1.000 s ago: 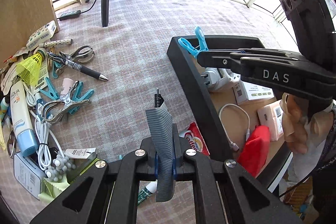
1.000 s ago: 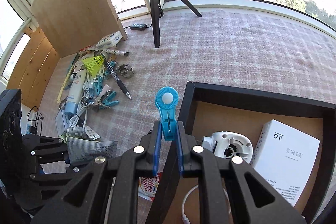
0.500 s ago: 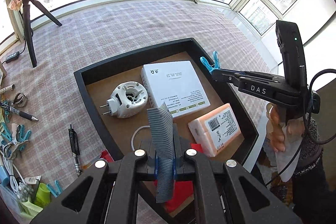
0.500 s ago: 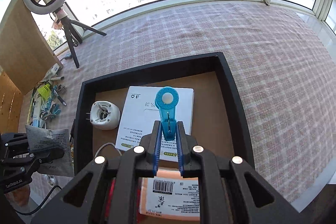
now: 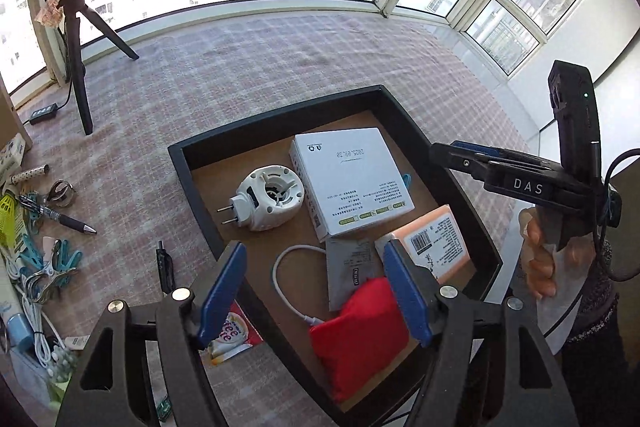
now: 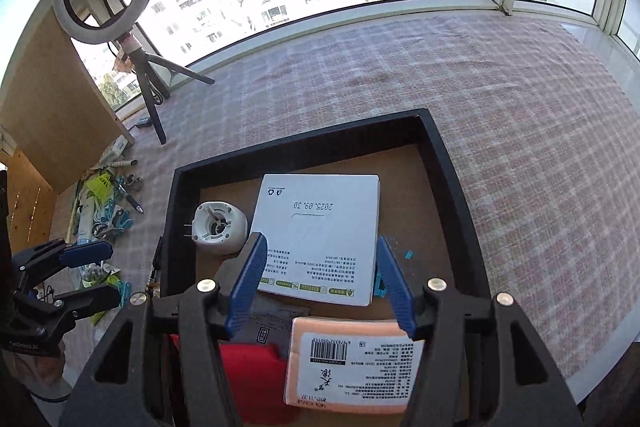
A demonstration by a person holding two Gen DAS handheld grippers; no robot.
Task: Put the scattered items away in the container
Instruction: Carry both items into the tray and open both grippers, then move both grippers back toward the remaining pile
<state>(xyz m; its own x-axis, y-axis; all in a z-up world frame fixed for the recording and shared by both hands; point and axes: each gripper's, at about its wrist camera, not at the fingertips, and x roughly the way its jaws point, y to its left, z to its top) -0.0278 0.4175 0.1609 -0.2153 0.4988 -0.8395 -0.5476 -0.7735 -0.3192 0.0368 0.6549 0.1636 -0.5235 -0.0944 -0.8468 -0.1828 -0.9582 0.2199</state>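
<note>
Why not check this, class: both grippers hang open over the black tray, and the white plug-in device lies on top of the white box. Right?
Not quite. The white plug-in device lies beside the white box, on the floor of the black tray, as the left wrist view shows. Both grippers, left and right, are open.

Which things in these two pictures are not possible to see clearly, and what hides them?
- Blue clothespin in the black tray: right wrist view, mostly hidden behind the white box and the right gripper.
- Grey sachet: left wrist view, partly covered by the red pouch; its print is too small.
- Coffee sachet: left wrist view, label cut off by the left gripper.
- Clutter pile: left wrist view, cut by the frame edge.
</note>
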